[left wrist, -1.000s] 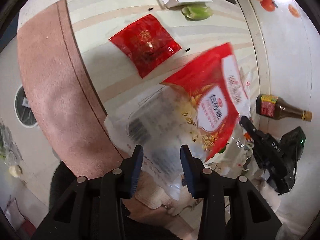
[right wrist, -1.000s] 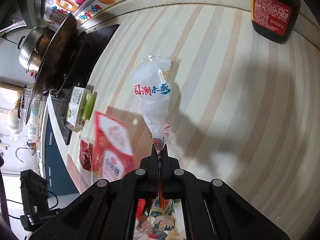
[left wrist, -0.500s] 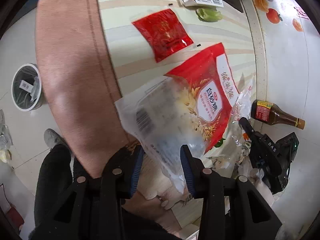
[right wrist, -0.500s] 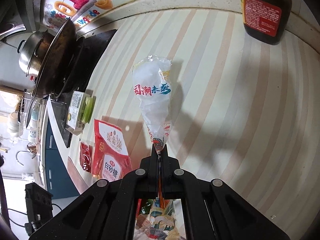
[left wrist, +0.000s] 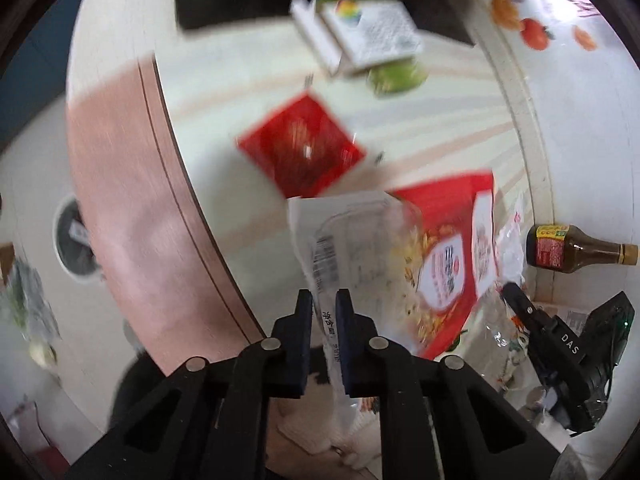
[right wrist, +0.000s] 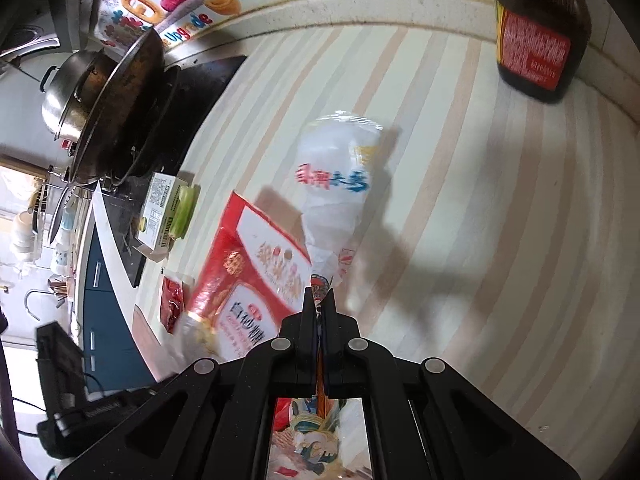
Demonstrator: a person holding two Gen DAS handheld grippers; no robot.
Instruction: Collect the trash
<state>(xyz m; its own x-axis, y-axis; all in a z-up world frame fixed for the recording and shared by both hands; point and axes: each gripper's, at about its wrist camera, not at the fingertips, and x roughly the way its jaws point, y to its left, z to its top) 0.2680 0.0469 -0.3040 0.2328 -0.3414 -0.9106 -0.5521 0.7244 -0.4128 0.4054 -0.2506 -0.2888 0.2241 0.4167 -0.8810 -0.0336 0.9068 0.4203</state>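
Observation:
My left gripper [left wrist: 324,300] is shut on a red-and-clear sugar bag [left wrist: 360,248] and holds it above the striped counter [left wrist: 256,120]. The same bag shows in the right wrist view [right wrist: 256,280]. A small red packet [left wrist: 300,148] lies on the counter beyond it, also in the right wrist view [right wrist: 172,304]. My right gripper [right wrist: 319,300] is shut on a clear plastic wrapper [right wrist: 340,184] with red and blue print, held above the counter [right wrist: 500,240]. The right gripper also shows at the right of the left wrist view [left wrist: 516,296].
A dark sauce bottle [right wrist: 536,32] stands by the back wall, also in the left wrist view [left wrist: 568,248]. A white carton [left wrist: 360,32] and a green item [left wrist: 396,76] lie near the black hob [right wrist: 188,96] with pans [right wrist: 100,96]. A bin [left wrist: 76,240] stands on the floor.
My left gripper has shut on the sugar bag's clear end, which hung loose between open fingers before. The left view has swung. The right gripper still holds the wrapper.

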